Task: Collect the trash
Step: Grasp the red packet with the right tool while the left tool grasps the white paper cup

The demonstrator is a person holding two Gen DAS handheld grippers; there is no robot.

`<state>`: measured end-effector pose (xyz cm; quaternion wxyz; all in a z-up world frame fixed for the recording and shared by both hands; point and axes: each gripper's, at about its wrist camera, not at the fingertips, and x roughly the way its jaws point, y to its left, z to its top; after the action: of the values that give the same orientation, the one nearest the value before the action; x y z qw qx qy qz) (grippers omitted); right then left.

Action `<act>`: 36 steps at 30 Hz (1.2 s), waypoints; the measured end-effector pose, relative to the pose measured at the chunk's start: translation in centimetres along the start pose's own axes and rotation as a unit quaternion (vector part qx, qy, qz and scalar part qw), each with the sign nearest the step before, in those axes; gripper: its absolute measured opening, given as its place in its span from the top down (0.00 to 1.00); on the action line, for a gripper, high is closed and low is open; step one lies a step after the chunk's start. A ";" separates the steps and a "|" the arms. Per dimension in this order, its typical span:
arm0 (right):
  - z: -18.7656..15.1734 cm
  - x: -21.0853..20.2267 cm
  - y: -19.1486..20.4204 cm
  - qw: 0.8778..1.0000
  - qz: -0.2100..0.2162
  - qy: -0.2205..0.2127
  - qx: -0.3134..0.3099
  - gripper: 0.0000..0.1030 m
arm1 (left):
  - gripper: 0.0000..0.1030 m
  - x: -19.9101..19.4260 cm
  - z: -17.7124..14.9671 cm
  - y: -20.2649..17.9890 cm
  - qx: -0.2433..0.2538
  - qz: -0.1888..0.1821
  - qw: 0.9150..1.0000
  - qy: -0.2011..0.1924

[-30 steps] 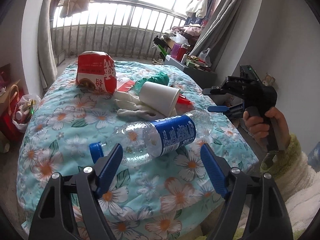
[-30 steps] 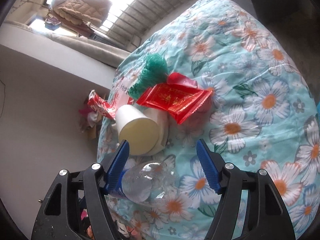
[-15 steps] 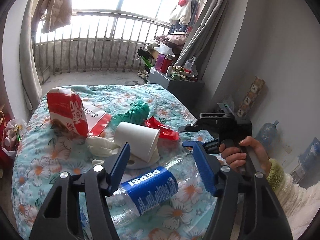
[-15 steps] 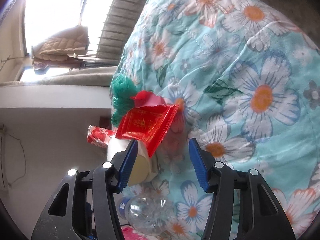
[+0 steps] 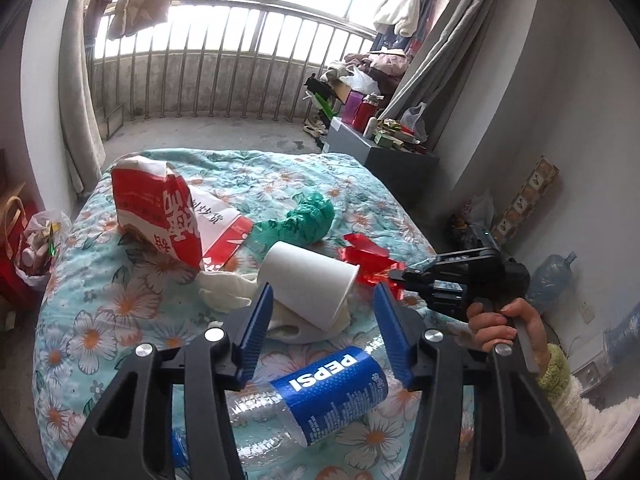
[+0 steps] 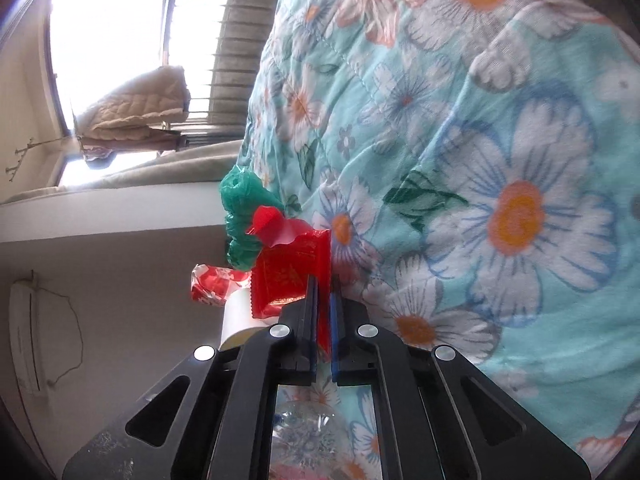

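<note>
Quilt edges: the floral quilt (image 5: 120,320) falls away at its left and right sides; bare floor lies beyond its far edge, up to the balcony railing (image 5: 224,56).
Open room: the quilt's far right part lies bare.
Right gripper (image 6: 324,292): clamped on the near edge of the red foil wrapper (image 6: 288,272), at the quilt's right side.
Left gripper (image 5: 324,336): jaws closing, pads clear of everything; the paper cup (image 5: 308,288) lies just beyond them, the Pepsi bottle (image 5: 320,396) below.
Wrapper look: shiny, crinkled, torn at its far end, beside a green plastic bag (image 5: 304,220).
Far left: red-and-white carton (image 5: 160,212).
</note>
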<state>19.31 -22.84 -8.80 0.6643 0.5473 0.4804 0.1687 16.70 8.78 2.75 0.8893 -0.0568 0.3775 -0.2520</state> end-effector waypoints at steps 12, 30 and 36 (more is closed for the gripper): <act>-1.9 -5.1 -1.9 0.997 -0.030 -0.069 -0.021 0.97 | 0.56 4.6 1.2 -4.6 0.099 0.014 0.993 0.059; -3.2 -6.4 -0.3 0.995 -0.018 -0.086 -0.053 0.97 | 0.98 8.0 1.7 -4.6 0.229 0.230 0.945 0.045; -4.1 -8.1 0.5 0.992 -0.002 -0.102 -0.068 0.97 | 0.98 4.1 3.2 -5.4 0.216 0.227 0.950 -0.004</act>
<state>12.23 -26.44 -4.45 0.7459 0.5140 0.3987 0.1429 19.17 1.85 3.96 0.9155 0.2229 0.3132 -0.1184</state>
